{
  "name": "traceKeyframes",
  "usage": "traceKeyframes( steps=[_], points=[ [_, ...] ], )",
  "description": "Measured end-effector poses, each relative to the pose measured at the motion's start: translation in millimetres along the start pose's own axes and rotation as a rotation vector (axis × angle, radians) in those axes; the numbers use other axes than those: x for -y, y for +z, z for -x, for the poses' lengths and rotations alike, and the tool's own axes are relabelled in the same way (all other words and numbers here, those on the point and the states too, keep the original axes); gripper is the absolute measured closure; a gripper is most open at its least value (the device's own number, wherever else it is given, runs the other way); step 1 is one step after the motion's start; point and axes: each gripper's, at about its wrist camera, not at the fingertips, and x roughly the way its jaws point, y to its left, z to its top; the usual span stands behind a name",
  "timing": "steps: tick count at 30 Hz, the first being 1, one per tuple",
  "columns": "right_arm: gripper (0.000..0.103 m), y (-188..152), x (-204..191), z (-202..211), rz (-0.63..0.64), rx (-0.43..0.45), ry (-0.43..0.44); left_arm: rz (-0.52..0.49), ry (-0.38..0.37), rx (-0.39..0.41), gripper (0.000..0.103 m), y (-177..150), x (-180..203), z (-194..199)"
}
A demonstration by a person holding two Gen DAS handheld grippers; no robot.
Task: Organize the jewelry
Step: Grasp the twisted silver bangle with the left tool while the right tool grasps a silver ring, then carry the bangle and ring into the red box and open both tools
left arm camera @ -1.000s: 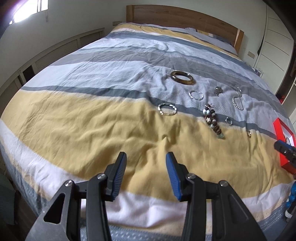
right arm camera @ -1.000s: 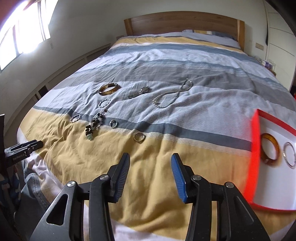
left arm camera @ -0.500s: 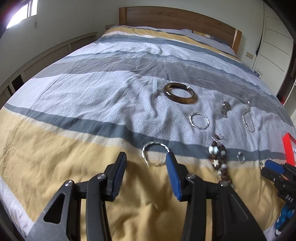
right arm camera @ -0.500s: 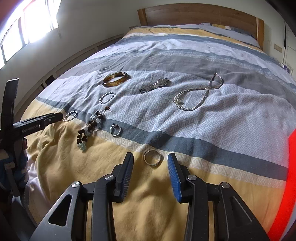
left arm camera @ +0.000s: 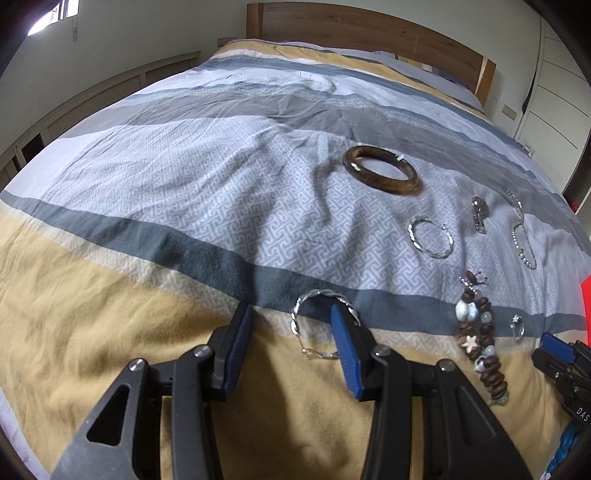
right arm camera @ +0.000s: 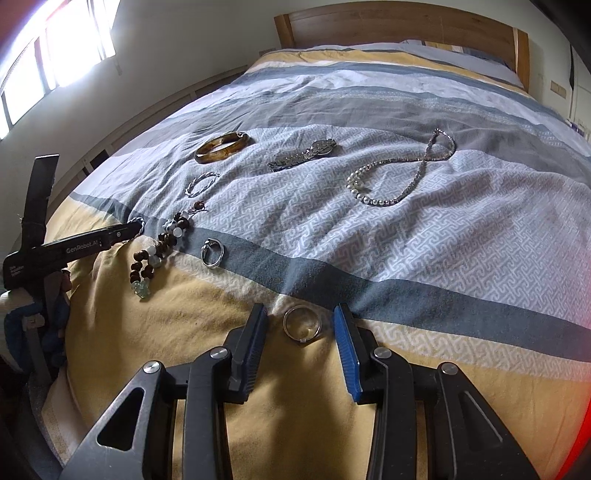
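Note:
Jewelry lies spread on a striped bedspread [left arm camera: 184, 206]. My left gripper [left arm camera: 291, 332] is open, its jaws on either side of a twisted silver bangle [left arm camera: 317, 325]. My right gripper [right arm camera: 301, 332] is open around a silver ring [right arm camera: 301, 325] on the yellow stripe. Farther out lie a brown bangle [left arm camera: 380, 173] [right arm camera: 221, 147], a second twisted silver bangle [left arm camera: 430, 236] [right arm camera: 202, 183], a beaded bracelet [left arm camera: 476, 339] [right arm camera: 159, 251], a small stone ring [left arm camera: 517, 326] [right arm camera: 212, 252], a watch [right arm camera: 303, 155] and a pearl necklace [right arm camera: 402, 170].
A red tray edge [right arm camera: 583, 406] shows at the far right. The wooden headboard [left arm camera: 369, 26] stands at the far end, with a wall and window [right arm camera: 55, 48] on the left. The left gripper's body [right arm camera: 70, 247] reaches in from the left of the right wrist view.
Both grippers have moved forward and down over the bed. The left now brackets the twisted silver bangle, the right the silver ring. The red tray has slid out to the right edge.

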Motion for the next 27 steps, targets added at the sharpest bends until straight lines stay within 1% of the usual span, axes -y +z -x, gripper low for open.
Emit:
traceKeyframes(
  steps=[3, 5, 6, 7, 9, 11, 14, 20, 27],
  points=[
    [0.074, -3.1, 2.3, 1.5, -0.011, 0.008, 0.003, -0.006, 0.003, 0.006, 0.061, -0.8, 1.6, -1.3],
    [0.081, -4.1, 3.9, 1.1, -0.017, 0.013, 0.006, -0.005, -0.005, 0.009, 0.062, -1.1, 0.9, -1.7],
    [0.082, -4.0, 4.3, 0.6, -0.019, 0.014, 0.006, -0.002, -0.009, 0.012, 0.065, -1.2, 0.3, -1.0],
    [0.082, -4.2, 4.7, 0.9, -0.02, 0.016, 0.008, -0.002, -0.011, 0.015, 0.071, -1.2, 0.3, -0.5],
    [0.082, -4.3, 3.6, 1.6, -0.017, 0.021, 0.005, -0.006, -0.012, 0.018, 0.091, -1.4, 1.0, 1.3],
    [0.082, -4.4, 2.4, 2.3, -0.013, 0.023, 0.001, -0.011, -0.004, 0.019, 0.096, -1.4, 2.0, 2.9],
    [0.083, -3.9, 1.1, 4.8, -0.008, 0.029, -0.007, -0.014, 0.005, 0.019, 0.098, -1.3, 2.3, 7.6],
    [0.083, -1.2, -1.9, 18.7, -0.006, 0.05, -0.016, -0.008, 0.012, 0.031, 0.098, -2.4, 1.9, 26.6],
    [0.083, -0.8, -12.0, 52.6, -0.001, 0.085, -0.025, 0.003, 0.02, 0.056, 0.098, -5.7, -3.6, 60.1]
  ],
)
